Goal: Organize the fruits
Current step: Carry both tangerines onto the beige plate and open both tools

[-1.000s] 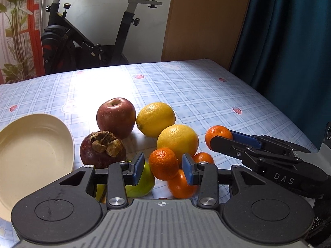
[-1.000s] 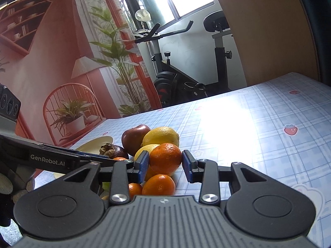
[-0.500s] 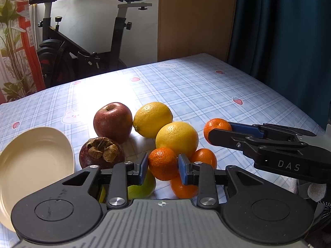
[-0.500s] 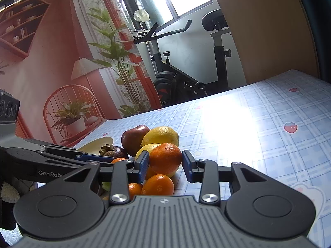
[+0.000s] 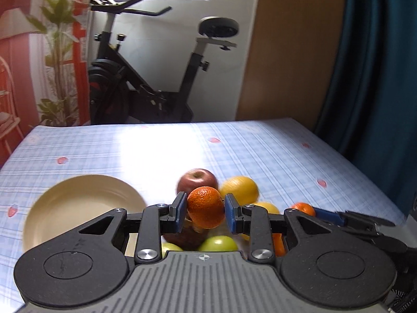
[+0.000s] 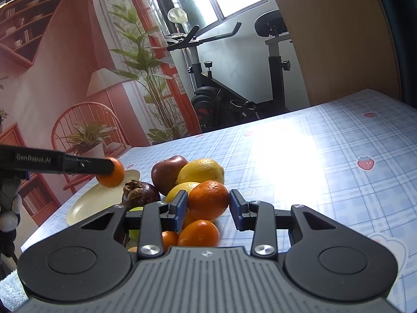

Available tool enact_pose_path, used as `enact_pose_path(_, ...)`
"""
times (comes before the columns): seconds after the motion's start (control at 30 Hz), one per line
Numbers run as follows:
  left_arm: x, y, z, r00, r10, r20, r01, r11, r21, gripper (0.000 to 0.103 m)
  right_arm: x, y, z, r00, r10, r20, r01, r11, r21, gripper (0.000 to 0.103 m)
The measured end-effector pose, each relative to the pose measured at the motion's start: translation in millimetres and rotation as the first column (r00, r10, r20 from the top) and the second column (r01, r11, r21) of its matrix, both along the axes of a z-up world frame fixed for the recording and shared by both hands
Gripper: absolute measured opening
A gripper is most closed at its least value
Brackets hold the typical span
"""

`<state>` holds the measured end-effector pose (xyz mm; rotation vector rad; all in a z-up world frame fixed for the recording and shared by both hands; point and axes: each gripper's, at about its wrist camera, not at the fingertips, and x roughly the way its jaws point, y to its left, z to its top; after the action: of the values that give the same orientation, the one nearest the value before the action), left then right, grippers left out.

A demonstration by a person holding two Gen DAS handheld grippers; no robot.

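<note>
Mandarin [image 5: 206, 206] clamped between left claw [image 5: 206, 212] pads, raised above fruits [image 5: 238, 190]

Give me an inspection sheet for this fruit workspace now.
Surface: checked tablecloth with strawberry prints, glare at centre.
Job's things: held mandarin; cream plate; apple, lemon, mangosteen, second mandarin in the pile.
Clutter: nothing seen.
Grippers: left gripper shut on held mandarin, lifted; right gripper open around second mandarin.
Cables: nothing seen.
Surroundings: exercise bike, teal curtain.
</note>
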<state>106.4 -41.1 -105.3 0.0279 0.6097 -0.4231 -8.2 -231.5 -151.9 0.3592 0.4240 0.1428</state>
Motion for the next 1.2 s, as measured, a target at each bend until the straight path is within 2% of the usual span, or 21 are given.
enact_pose_path(0.13,9,32,14,0.997,0.071,0.004,-0.071,0.997,-0.034,0.033,14,16,19,0.998,0.057,0.018,-0.056,0.997,-0.05,0.038)
enact_pose_path(0.27,20,67,27,0.99,0.138,-0.008,-0.139,0.988,-0.062,0.033,45,40,35,0.989,0.145,0.012,-0.143,0.986,-0.09,0.038)
enact_pose_path(0.4,32,100,34,0.981,0.193,-0.01,-0.193,0.98,-0.057,0.033,80,70,48,0.973,0.228,-0.018,-0.229,0.969,-0.091,0.038)
enact_pose_path(0.5,46,123,30,0.975,0.22,-0.042,-0.222,0.973,-0.065,0.033,108,103,55,0.954,0.295,-0.052,-0.3,0.943,-0.145,0.038)
enact_pose_path(0.7,75,142,7,0.968,0.219,-0.118,-0.229,0.971,-0.073,0.033,170,165,37,0.898,0.387,-0.209,-0.43,0.871,-0.239,0.038)
enact_pose_path(0.93,89,152,-22,0.964,0.198,-0.177,-0.213,0.975,-0.07,0.033,221,195,6,0.86,0.371,-0.351,-0.48,0.822,-0.305,0.038)
enact_pose_path(1.1,96,155,-33,0.962,0.199,-0.186,-0.212,0.976,-0.056,0.033,234,204,-6,0.841,0.363,-0.402,-0.505,0.793,-0.341,0.038)
enact_pose_path(1.2,99,156,-37,0.962,0.206,-0.181,-0.216,0.976,-0.038,0.033,240,207,-10,0.841,0.349,-0.414,-0.503,0.785,-0.361,0.038)
